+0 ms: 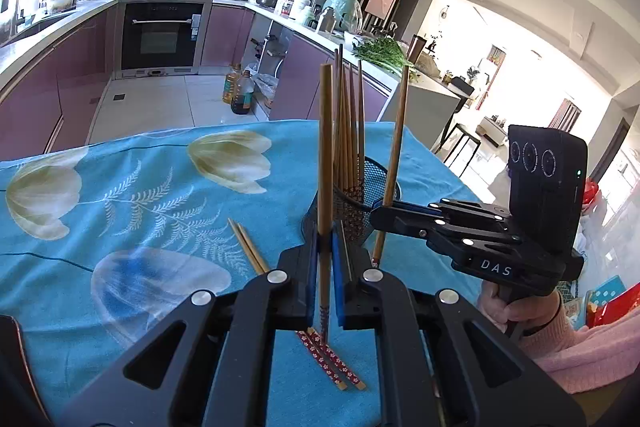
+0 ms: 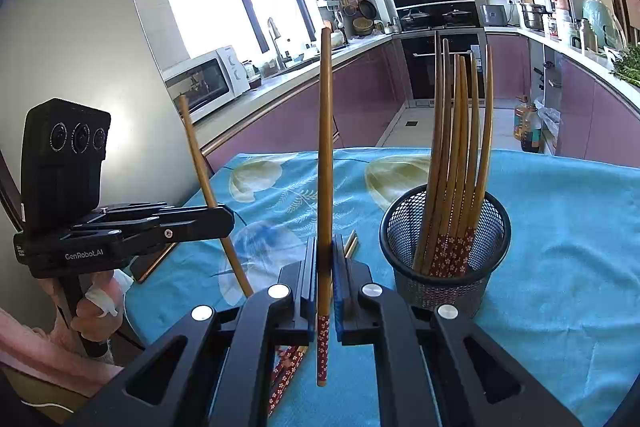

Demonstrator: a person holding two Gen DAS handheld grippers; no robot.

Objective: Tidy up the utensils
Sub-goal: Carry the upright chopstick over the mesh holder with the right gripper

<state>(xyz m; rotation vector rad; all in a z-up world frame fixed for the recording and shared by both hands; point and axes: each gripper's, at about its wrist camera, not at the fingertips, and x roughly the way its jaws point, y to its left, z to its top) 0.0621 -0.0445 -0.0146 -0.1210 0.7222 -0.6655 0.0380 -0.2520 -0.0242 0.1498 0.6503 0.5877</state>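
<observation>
My left gripper (image 1: 325, 241) is shut on one wooden chopstick (image 1: 325, 155) that stands upright, red patterned end down. To its right, my right gripper (image 1: 380, 217) is shut on a second upright chopstick (image 1: 395, 151). Just behind both stands a black mesh holder (image 1: 376, 175) with several chopsticks in it. In the right wrist view the right gripper (image 2: 325, 253) clamps its chopstick (image 2: 325, 147), and the left gripper (image 2: 226, 217) holds its own chopstick (image 2: 198, 155) at the left. The holder (image 2: 440, 287) stands to the right. Two more chopsticks (image 1: 250, 249) lie on the cloth under the left gripper.
A blue flowered cloth (image 1: 140, 195) covers the table, whose far edge drops to the kitchen floor. A flat dark device (image 2: 154, 261) lies at the table's left edge. A person's hands in pink sleeves (image 1: 560, 331) hold both grippers. Purple cabinets and an oven stand beyond.
</observation>
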